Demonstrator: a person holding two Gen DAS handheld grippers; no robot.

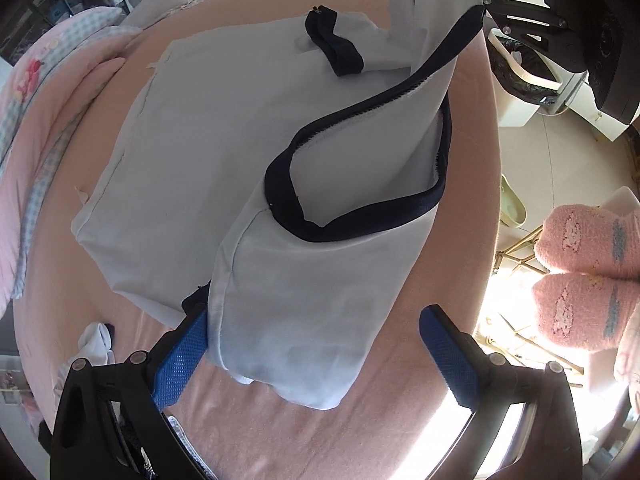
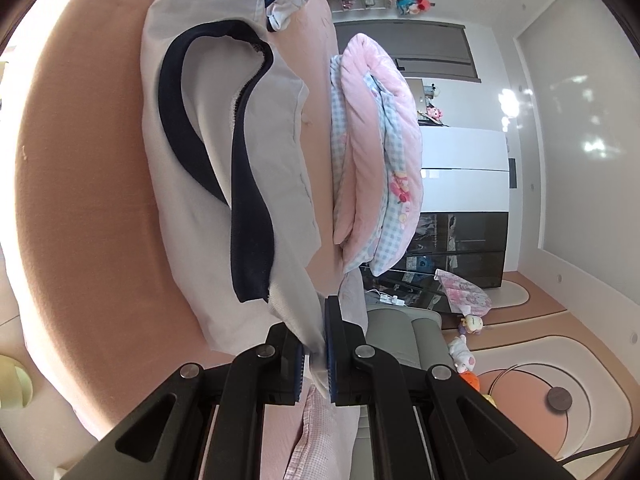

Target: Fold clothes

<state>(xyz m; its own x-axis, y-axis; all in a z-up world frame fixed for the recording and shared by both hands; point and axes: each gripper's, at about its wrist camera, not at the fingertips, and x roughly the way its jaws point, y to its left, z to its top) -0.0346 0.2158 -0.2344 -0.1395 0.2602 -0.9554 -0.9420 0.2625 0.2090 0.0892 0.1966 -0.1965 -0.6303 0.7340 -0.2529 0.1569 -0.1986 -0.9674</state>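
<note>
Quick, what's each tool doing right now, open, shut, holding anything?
Left tool: wide open, straddling the white shirt, not gripping.
Right tool: shut on a fold of the white shirt.

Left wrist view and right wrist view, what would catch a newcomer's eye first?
The white garment with dark navy trim dominates, spread on the pink bed. The right hand-held gripper is shut on its edge, lifting it; the left hand-held gripper stands open over the near corner. Pink fuzzy socks show beyond the bed's edge.
</note>
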